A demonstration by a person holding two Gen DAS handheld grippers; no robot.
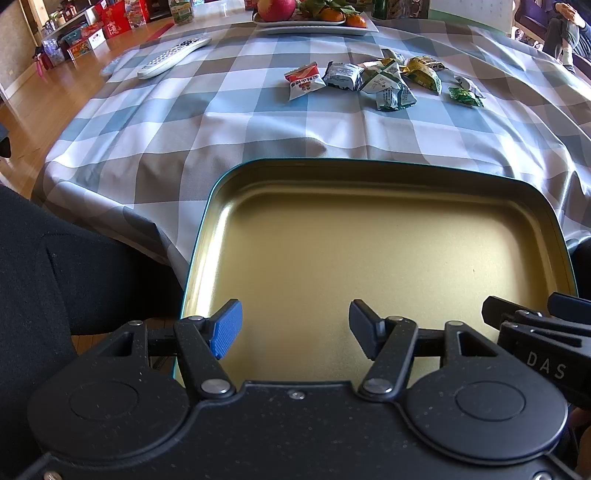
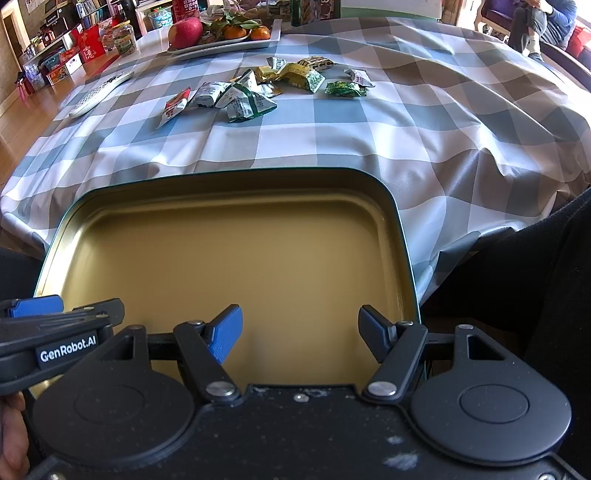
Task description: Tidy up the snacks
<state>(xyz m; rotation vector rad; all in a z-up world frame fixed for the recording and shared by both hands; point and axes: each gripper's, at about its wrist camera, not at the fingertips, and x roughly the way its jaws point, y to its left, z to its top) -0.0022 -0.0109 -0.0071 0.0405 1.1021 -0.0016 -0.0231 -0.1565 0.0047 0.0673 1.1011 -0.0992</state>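
An empty gold-lined tin (image 1: 369, 266) (image 2: 229, 266) with a teal rim sits at the near edge of the checked tablecloth. Both grippers hover side by side over its near end. My left gripper (image 1: 295, 328) is open with nothing between its fingers. My right gripper (image 2: 301, 332) is open too, likewise empty. Farther back lies a loose pile of wrapped snacks (image 1: 384, 83) (image 2: 258, 92): a red-and-white packet (image 1: 304, 79) (image 2: 175, 107) at its left end, grey-green packets in the middle, and a green packet (image 1: 465, 96) (image 2: 345, 89) at its right end.
A white remote control (image 1: 173, 55) (image 2: 99, 92) lies at the far left. A white plate with an apple and tangerines (image 1: 314, 16) (image 2: 221, 33) stands behind the snacks. A seated person (image 1: 569, 29) (image 2: 543, 26) is at the far right. Dark sleeves flank the tin.
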